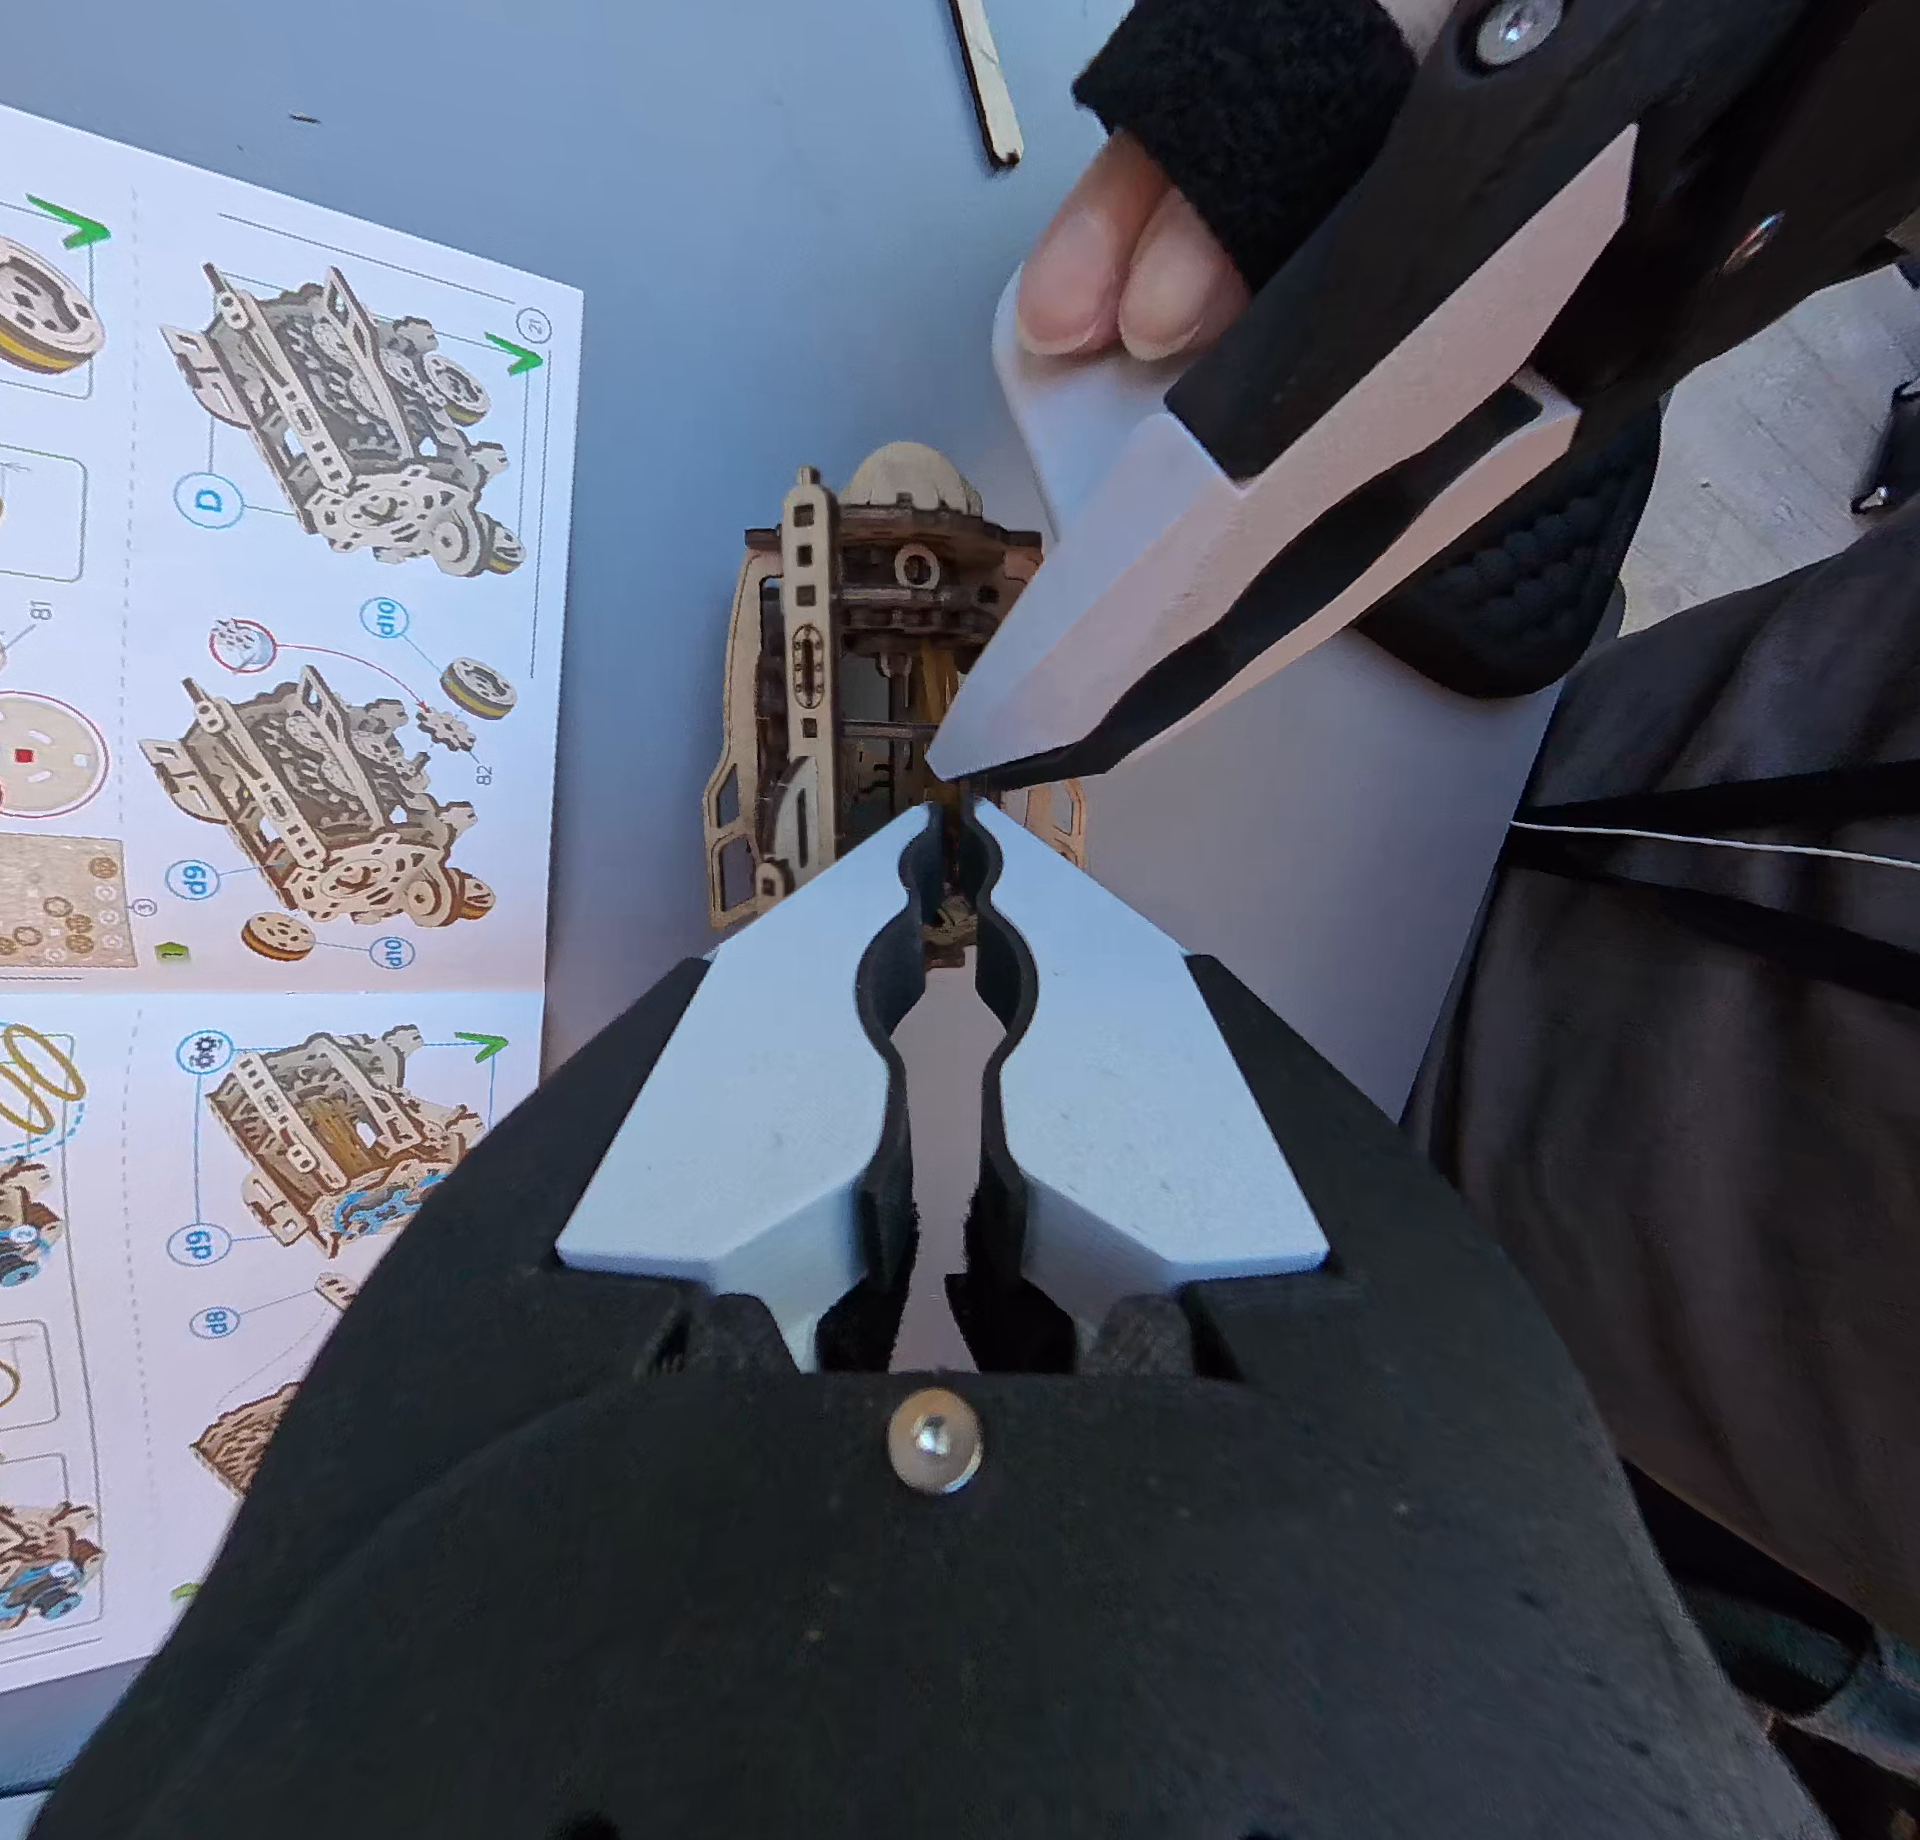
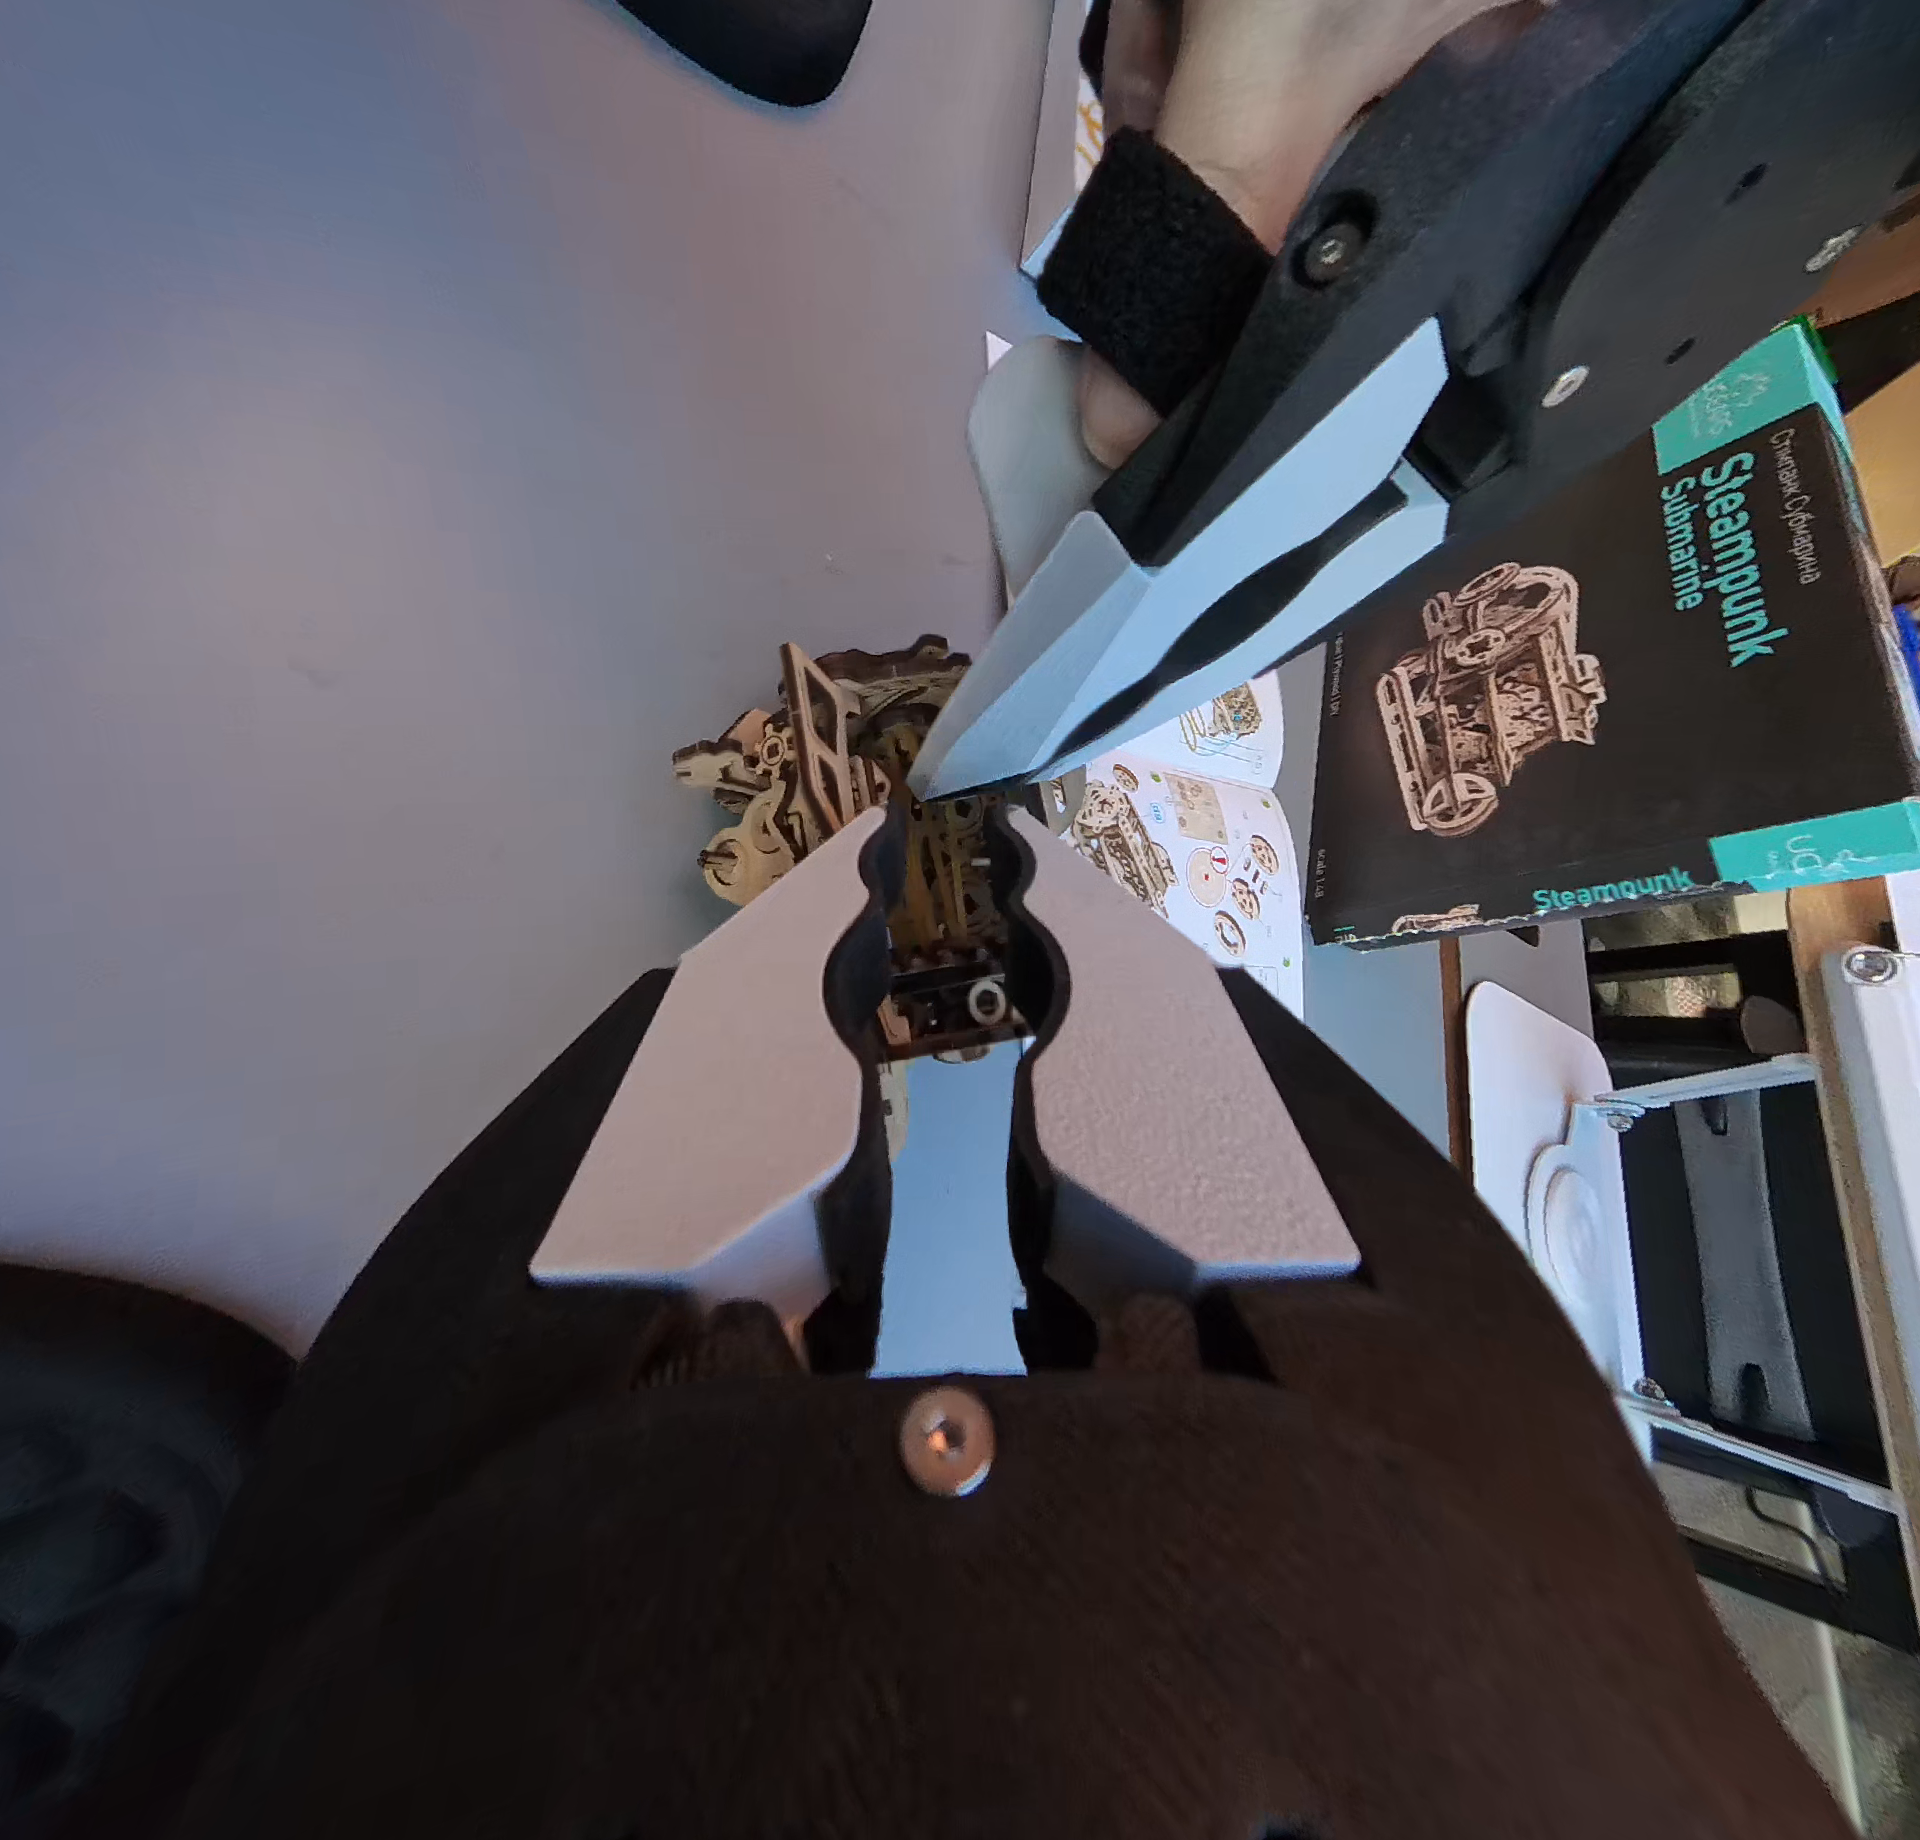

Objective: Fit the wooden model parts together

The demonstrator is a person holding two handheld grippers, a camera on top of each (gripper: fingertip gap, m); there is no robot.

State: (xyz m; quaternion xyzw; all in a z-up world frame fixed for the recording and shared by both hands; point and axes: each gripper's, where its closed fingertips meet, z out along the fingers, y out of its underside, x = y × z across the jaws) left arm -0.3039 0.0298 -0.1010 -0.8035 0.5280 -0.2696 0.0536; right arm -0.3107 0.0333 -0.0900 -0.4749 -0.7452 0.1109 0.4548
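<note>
The pale laser-cut wooden model (image 1: pixel 831 689) stood on the grey table (image 1: pixel 644 232), beside the white illustrated instruction sheet (image 1: pixel 312 647). The left gripper (image 1: pixel 952 809) had its tips drawn together over the model's frame; whether they pinched a part could not be determined. The right gripper (image 2: pixel 948 824) stood slightly apart, its black pads (image 2: pixel 871 860) straddling the model's inner gearwork; contact could not be confirmed. A dark printed box (image 2: pixel 1621 668) stood to the right.
</note>
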